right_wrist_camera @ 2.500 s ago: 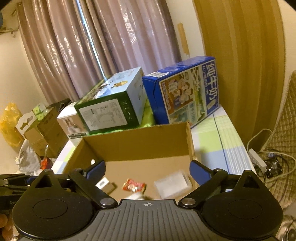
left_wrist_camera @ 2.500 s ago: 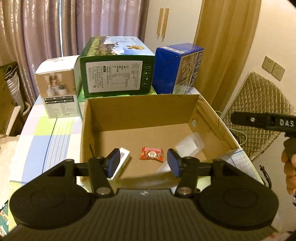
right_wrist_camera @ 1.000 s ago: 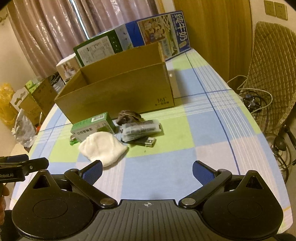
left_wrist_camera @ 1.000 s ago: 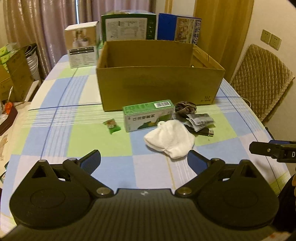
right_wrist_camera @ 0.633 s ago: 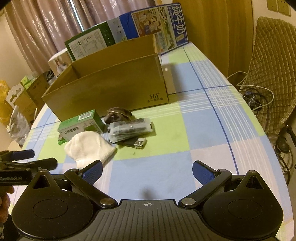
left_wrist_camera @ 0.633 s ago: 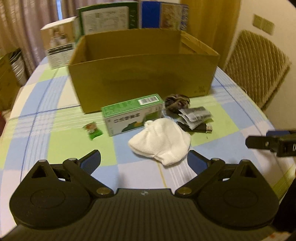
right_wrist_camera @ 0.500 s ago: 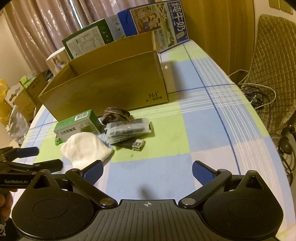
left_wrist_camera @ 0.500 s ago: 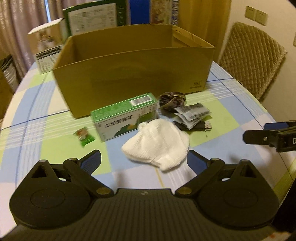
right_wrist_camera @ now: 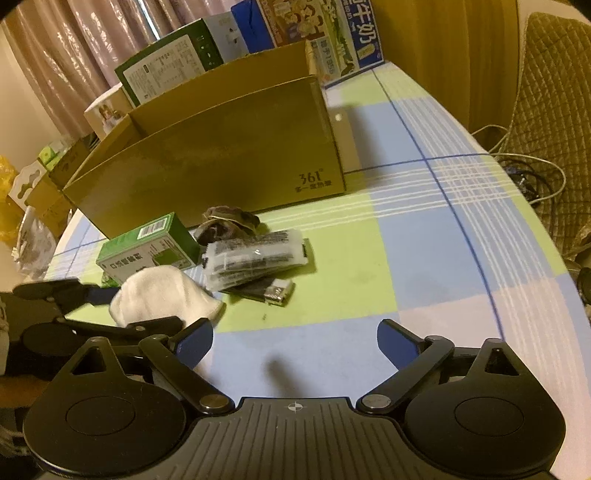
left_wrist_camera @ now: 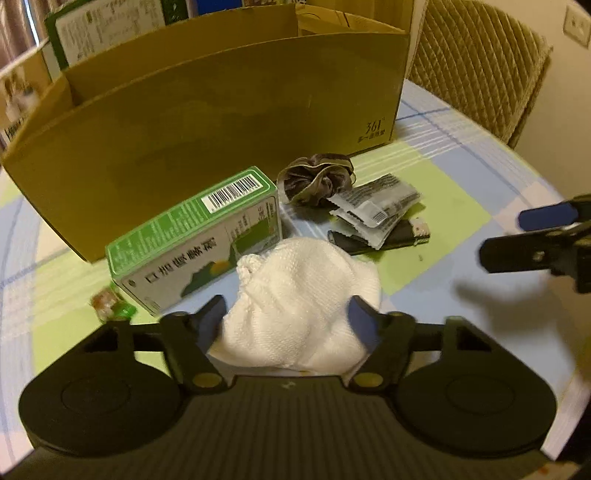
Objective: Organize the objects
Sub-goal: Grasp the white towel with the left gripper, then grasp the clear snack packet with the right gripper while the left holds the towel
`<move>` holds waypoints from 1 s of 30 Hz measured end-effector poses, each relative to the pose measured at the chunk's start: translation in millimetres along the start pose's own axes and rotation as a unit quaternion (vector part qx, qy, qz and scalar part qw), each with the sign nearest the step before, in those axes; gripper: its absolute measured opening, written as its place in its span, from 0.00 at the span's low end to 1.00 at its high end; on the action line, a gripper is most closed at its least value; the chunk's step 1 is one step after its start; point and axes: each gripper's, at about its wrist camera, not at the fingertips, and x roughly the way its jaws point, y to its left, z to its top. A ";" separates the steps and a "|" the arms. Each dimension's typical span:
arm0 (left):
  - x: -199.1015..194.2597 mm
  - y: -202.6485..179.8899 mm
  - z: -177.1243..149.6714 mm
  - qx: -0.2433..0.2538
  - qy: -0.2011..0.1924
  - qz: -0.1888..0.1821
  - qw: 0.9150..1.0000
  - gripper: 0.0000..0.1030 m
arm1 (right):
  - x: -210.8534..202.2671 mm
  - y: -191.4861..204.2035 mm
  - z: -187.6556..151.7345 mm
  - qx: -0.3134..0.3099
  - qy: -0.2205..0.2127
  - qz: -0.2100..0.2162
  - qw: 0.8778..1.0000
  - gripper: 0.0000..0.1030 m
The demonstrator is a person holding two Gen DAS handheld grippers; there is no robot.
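Note:
A white knitted cloth [left_wrist_camera: 303, 295] lies on the checked tablecloth, and my left gripper [left_wrist_camera: 286, 314] is shut on it, one finger pressed to each side. Behind it are a green carton [left_wrist_camera: 192, 236], a brown scrunchie [left_wrist_camera: 314, 177], a clear printed packet [left_wrist_camera: 373, 210] on a black USB stick [left_wrist_camera: 391, 236], and a small green candy [left_wrist_camera: 110, 304]. The open cardboard box [left_wrist_camera: 221, 110] stands behind them. My right gripper [right_wrist_camera: 295, 343] hovers open over bare table to the right of the cloth [right_wrist_camera: 162, 291]; the left gripper [right_wrist_camera: 142, 308] shows at its left.
A woven chair [left_wrist_camera: 472, 66] stands off the table's right side, with cables [right_wrist_camera: 528, 177] on the floor by it. A green box [right_wrist_camera: 166, 66] and a blue milk carton [right_wrist_camera: 332, 29] stand behind the cardboard box [right_wrist_camera: 221, 158]. The table edge curves close on the right.
Both grippers pulled back from above the box and dropped low over the table. The left one advanced onto the white cloth and narrowed its fingers from wide open onto it.

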 end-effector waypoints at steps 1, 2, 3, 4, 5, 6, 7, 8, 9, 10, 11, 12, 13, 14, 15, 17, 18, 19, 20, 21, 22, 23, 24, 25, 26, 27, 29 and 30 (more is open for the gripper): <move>-1.6 1.1 -0.8 -0.005 0.000 -0.007 1.000 0.43 | 2.2 1.5 1.8 0.000 0.000 0.003 1.000 0.87; -3.9 1.1 -1.3 -0.008 0.000 -0.011 1.000 0.40 | 4.9 3.2 4.1 0.002 0.000 0.004 1.000 0.85; -7.2 1.3 -2.8 -0.010 -0.001 -0.009 1.000 0.35 | 8.0 4.8 7.0 0.005 0.001 0.008 1.000 0.82; -9.7 2.0 -3.8 -0.014 -0.001 -0.007 1.000 0.33 | 10.9 5.7 9.9 0.011 0.002 0.014 1.000 0.80; -11.7 4.5 -5.5 -0.024 0.000 -0.005 1.000 0.33 | 14.4 6.8 13.3 0.019 0.003 0.021 1.000 0.78; -13.9 7.8 -8.0 -0.034 0.001 0.001 0.999 0.32 | 18.0 8.8 17.0 0.026 0.003 0.027 0.999 0.77; -16.0 11.6 -10.9 -0.042 0.002 0.006 0.999 0.32 | 21.5 11.2 20.3 0.029 0.004 0.031 0.999 0.77; -17.8 14.9 -13.6 -0.050 0.002 0.008 0.999 0.32 | 25.8 14.3 23.6 0.029 0.004 0.034 0.999 0.77; -19.6 18.8 -16.6 -0.058 0.003 0.008 0.998 0.32 | 31.1 17.8 27.1 0.028 0.004 0.034 0.999 0.77; -21.4 22.3 -19.5 -0.067 0.003 0.008 0.998 0.32 | 36.4 20.3 30.1 0.027 0.006 0.033 0.999 0.77; -22.3 23.6 -21.0 -0.070 0.003 0.009 0.997 0.32 | 42.9 22.9 33.4 0.026 0.009 0.030 0.999 0.77; -24.2 25.3 -22.6 -0.073 0.003 0.011 0.997 0.32 | 49.3 24.0 36.3 0.030 0.013 0.025 0.999 0.77; -25.3 26.9 -24.0 -0.077 0.003 0.011 0.997 0.32 | 55.3 24.0 39.5 0.040 0.017 0.021 0.999 0.77; -26.2 28.6 -25.4 -0.081 0.002 0.011 0.997 0.32 | 61.4 23.5 42.8 0.053 0.020 0.018 0.998 0.77; -26.2 28.7 -26.0 -0.083 0.001 0.010 0.996 0.32 | 66.3 23.5 45.1 0.063 0.024 0.014 0.998 0.77; -25.0 30.9 -26.3 -0.087 -0.001 0.008 0.996 0.33 | 76.1 24.9 49.4 0.073 0.029 0.006 0.997 0.77; -24.8 31.7 -26.7 -0.089 -0.002 0.007 0.996 0.33 | 80.2 26.5 51.4 0.074 0.028 0.001 0.997 0.77; -24.5 31.9 -27.0 -0.090 -0.004 0.006 0.996 0.33 | 83.2 29.6 53.2 0.071 0.025 -0.005 0.997 0.77; -25.3 31.4 -27.7 -0.090 -0.005 0.006 0.996 0.33 | 87.8 32.8 56.3 0.070 0.023 -0.010 0.997 0.77; -25.1 30.8 -28.2 -0.089 -0.006 0.006 0.996 0.33 | 90.6 35.1 58.0 0.065 0.023 -0.013 0.998 0.77; -24.7 30.6 -28.5 -0.088 -0.007 0.006 0.996 0.34 | 93.0 38.0 59.2 0.056 0.024 -0.019 0.998 0.77; -24.6 30.9 -29.0 -0.089 -0.008 0.006 0.996 0.34 | 95.3 41.6 59.7 0.043 0.024 -0.025 0.998 0.76; -24.8 30.3 -29.3 -0.089 -0.008 0.006 0.996 0.34 | 96.1 44.2 59.6 0.031 0.025 -0.031 0.999 0.69; -25.5 30.1 -29.6 -0.088 -0.009 0.005 0.996 0.34 | 95.9 46.4 58.7 0.015 0.026 -0.040 0.999 0.62; -27.1 30.2 -30.4 -0.089 -0.009 0.005 0.996 0.34 | 93.7 47.5 56.6 0.007 0.026 -0.043 0.999 0.51; -27.6 30.3 -31.4 -0.090 -0.009 0.006 0.996 0.34 | 91.0 45.9 54.8 0.008 0.028 -0.040 0.999 0.51; -29.9 30.7 -33.8 -0.095 -0.009 0.005 0.995 0.34 | 83.0 39.9 49.9 0.011 0.029 -0.026 0.999 0.50; -32.0 30.8 -35.1 -0.098 -0.008 0.005 0.995 0.34 | 77.0 38.7 46.5 0.003 0.026 -0.026 0.999 0.50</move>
